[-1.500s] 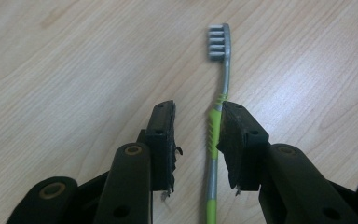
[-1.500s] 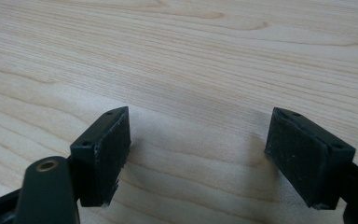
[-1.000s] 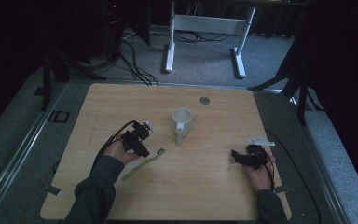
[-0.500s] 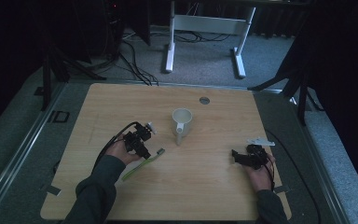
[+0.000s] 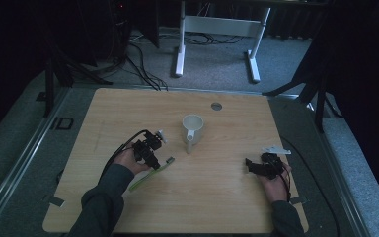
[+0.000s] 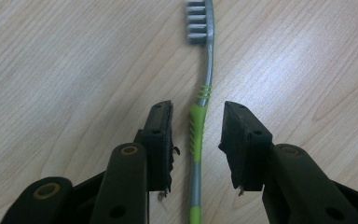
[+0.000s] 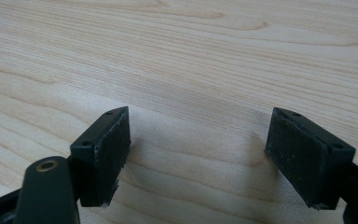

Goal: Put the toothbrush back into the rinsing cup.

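Matt pale wood-grain table point(image 6: 74, 70); smooth plastic toothbrush point(image 6: 199, 126), ribbed green grip; glossy white mug point(image 5: 193, 126).

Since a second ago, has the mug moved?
No. The mug stands in the same spot below the grey disc on the table, handle toward the person.

The high view is dim, and the room around the table point(image 5: 227, 197) is almost black. Things look small and a bit fuzzy there. Both gripper views are bright and sharp. In the right gripper view, soft shadows lie on the wood under the jaws.
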`<control>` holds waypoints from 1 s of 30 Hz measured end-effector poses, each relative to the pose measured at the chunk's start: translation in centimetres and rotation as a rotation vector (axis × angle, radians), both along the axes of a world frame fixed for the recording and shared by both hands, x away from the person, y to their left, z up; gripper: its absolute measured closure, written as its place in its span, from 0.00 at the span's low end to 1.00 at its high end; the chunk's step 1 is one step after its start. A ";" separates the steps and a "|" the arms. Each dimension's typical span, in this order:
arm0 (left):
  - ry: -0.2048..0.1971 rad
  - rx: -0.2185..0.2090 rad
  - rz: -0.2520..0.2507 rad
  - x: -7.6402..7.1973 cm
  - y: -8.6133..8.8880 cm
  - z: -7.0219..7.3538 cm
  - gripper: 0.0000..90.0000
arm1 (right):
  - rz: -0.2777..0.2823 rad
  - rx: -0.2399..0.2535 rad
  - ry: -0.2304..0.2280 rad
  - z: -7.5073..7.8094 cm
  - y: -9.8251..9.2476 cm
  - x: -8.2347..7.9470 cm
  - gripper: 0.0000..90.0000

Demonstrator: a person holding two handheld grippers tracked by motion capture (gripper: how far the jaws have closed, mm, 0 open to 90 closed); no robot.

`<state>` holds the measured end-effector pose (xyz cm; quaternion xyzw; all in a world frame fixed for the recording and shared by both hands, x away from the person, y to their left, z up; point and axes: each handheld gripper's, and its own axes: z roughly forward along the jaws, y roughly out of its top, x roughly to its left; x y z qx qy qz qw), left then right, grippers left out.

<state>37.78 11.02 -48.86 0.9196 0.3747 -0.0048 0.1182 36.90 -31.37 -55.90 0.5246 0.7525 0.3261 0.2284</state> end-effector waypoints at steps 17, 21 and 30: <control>0.048 0.043 -0.029 0.1 -0.7 -1.0 0.77 | 0.000 0.000 0.000 0.0 0.0 0.0 0.24; 0.051 0.056 -0.040 0.1 -0.9 -1.1 0.79 | 0.000 0.000 0.000 0.0 0.0 0.0 0.24; 0.052 0.107 -0.069 0.1 -1.4 -1.7 0.81 | 0.000 0.000 0.000 0.0 0.0 0.0 0.24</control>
